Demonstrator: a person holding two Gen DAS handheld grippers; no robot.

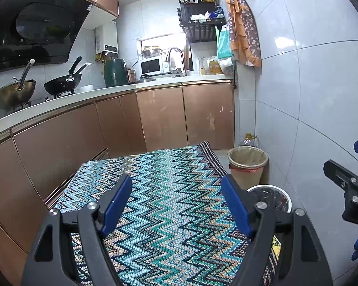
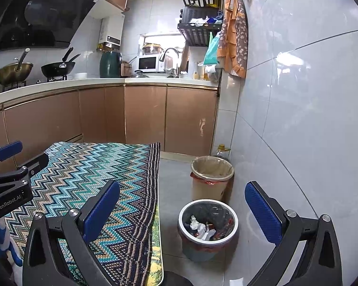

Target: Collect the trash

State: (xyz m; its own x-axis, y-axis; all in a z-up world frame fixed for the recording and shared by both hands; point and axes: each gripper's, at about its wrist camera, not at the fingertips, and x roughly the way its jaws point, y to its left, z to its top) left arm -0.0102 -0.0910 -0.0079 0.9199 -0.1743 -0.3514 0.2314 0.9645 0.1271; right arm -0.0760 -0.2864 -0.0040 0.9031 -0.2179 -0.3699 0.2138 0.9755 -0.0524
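Both hand-held grippers are spread wide with nothing between their blue pads: the left gripper hangs over a table covered by a zigzag-patterned cloth, and the right gripper is held off the table's right edge, above the floor. Seen from the right wrist, the left gripper shows at the far left edge over the cloth; seen from the left wrist, part of the right gripper shows at the far right. On the grey tiled floor just beside the table stands a white-rimmed bin with a dark liner, and the trash lies inside it: crumpled white paper and some red and dark scraps. Just behind it, touching or nearly touching, stands a taller tan bin with a pale liner, its contents not clear. A plastic bottle with a yellow cap stands behind that bin, against the white tiled wall. Copper-coloured cabinets run along the far side under a white counter carrying woks, a microwave and a tap.
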